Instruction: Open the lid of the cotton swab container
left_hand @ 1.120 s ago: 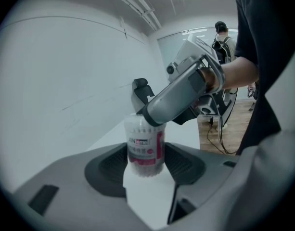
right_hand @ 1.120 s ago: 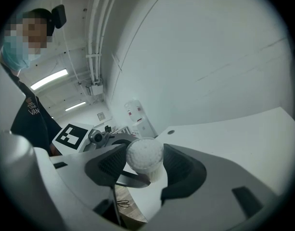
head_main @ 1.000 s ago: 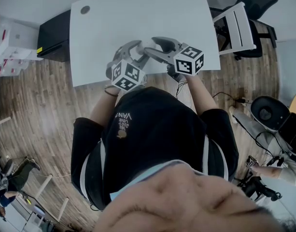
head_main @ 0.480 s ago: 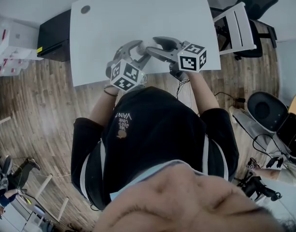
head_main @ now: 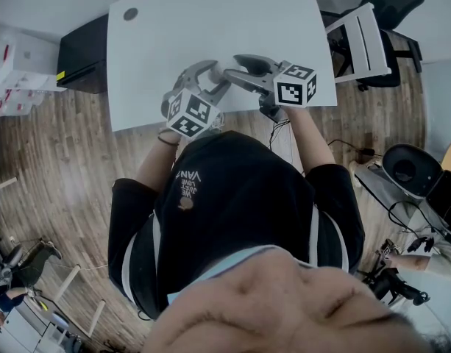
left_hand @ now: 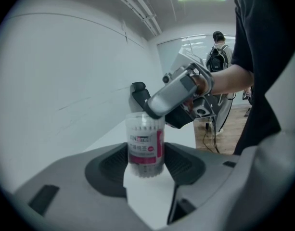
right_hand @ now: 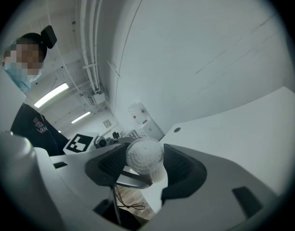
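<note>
Your black shirt (head_main: 232,190): "VAN" in pale letters on the chest, w/ smaller lines beside it, too small to read. Same "VAN" shows in the right gripper view. Cotton swab container (left_hand: 145,146), held btwn the jaws of your left gripper (left_hand: 146,163): pink & white label w/ a boxed brand word up top. It seems to start "XIN", rest not legible, and the fine print below is unreadable. Marker cubes, left (head_main: 192,115) & right (head_main: 295,84): black-white square codes only.

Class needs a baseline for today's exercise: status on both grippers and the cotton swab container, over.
Left gripper shut on cotton swab container. Right gripper jaws on its lid. Nothing blocking.
</note>
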Available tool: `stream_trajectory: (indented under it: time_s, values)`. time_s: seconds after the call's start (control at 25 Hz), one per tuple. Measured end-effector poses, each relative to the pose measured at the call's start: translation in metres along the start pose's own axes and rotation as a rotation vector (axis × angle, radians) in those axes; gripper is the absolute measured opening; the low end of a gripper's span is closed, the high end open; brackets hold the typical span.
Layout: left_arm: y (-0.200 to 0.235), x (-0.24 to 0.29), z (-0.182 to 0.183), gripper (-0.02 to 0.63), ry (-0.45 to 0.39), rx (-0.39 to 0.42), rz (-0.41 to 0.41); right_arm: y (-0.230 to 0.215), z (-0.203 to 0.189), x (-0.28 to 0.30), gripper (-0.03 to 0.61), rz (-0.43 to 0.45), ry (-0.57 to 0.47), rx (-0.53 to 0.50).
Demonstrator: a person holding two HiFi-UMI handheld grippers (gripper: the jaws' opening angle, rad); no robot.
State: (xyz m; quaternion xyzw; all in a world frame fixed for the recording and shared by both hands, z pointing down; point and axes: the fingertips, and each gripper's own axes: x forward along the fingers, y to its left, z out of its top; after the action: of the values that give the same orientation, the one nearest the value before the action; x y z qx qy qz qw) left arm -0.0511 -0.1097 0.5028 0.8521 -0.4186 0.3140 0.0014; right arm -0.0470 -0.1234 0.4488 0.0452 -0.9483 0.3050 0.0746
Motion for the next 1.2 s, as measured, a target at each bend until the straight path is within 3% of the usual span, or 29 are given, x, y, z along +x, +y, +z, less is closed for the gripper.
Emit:
stream_trajectory:
  time_s: [0.08,0.24,0.48,0.84,1.2]
  values:
    - [0.001,-0.001,0.0,0.236,0.0,0.005,0.009,0.002,0.006,-0.002,0.239,0.032,-0.042,0.074]
    - [0.006,-0.001,0.005,0.236,-0.013,-0.001,0.023,0.002,0.014,-0.003,0.239,0.021,-0.068,0.053]
    - [0.009,-0.001,0.013,0.236,-0.064,-0.028,0.018,0.005,0.026,-0.009,0.241,0.098,-0.14,0.145]
    - [0.015,-0.002,0.017,0.236,-0.108,-0.077,0.004,0.005,0.035,-0.007,0.244,0.099,-0.168,0.127]
    - [0.017,0.002,0.01,0.236,-0.095,-0.096,-0.001,-0.007,0.047,-0.017,0.245,0.052,-0.209,0.105]
